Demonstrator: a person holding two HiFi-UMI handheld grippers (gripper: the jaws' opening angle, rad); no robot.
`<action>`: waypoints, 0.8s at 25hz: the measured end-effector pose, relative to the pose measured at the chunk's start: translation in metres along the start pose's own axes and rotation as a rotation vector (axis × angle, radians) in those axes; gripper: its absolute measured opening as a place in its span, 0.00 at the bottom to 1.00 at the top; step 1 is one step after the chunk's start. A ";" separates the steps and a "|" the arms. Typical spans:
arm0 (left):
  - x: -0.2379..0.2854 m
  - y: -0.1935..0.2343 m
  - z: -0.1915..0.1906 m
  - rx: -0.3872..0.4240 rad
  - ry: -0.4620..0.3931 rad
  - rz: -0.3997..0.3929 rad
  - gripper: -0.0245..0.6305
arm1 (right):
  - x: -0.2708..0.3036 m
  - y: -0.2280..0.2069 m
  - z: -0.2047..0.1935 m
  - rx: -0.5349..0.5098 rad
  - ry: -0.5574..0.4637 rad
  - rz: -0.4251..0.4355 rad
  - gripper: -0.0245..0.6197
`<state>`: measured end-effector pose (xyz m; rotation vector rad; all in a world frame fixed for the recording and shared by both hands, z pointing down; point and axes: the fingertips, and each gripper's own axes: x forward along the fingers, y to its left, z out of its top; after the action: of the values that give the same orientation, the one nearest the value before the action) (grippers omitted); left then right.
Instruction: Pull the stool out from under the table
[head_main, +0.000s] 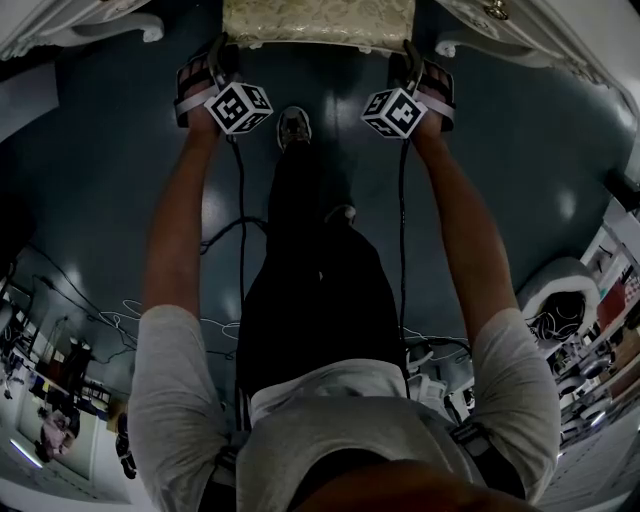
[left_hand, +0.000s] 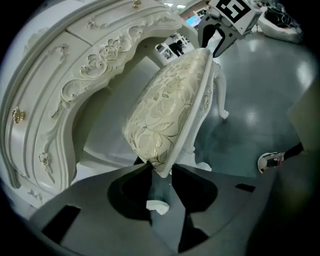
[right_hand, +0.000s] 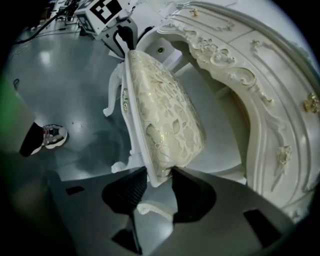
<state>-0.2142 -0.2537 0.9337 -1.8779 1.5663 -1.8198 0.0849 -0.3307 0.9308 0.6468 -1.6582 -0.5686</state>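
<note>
Closest in the head view is the person in a grey shirt, both arms stretched forward over a dark, shiny floor, with one shoe planted between the hands. Further out, the left gripper and the right gripper sit at the two near corners of the stool. Each one's own view shows its fingers partly closed and pressing on the seat edge, the pale flowered cushion on one side and the white frame rim on the other (so both have hold of the stool, one at each end of the same side). Across the seat, each view catches the other gripper's marker cube at the far corner. The stool stands on its curved white legs on the floor, its seat in the knee gap of the carved white table, whose arch and drawer fronts rise just behind it.
</note>
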 end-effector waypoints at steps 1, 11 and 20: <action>-0.003 -0.002 -0.001 -0.005 0.005 -0.002 0.23 | -0.002 0.002 -0.001 0.000 0.000 0.002 0.30; -0.031 -0.023 -0.019 -0.046 0.028 0.006 0.22 | -0.030 0.027 -0.006 -0.006 -0.004 0.009 0.30; -0.049 -0.032 -0.025 -0.102 0.042 0.010 0.21 | -0.046 0.038 -0.009 0.005 -0.015 0.013 0.30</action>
<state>-0.2032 -0.1913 0.9283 -1.8810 1.7104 -1.8195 0.0959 -0.2717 0.9260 0.6360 -1.6766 -0.5616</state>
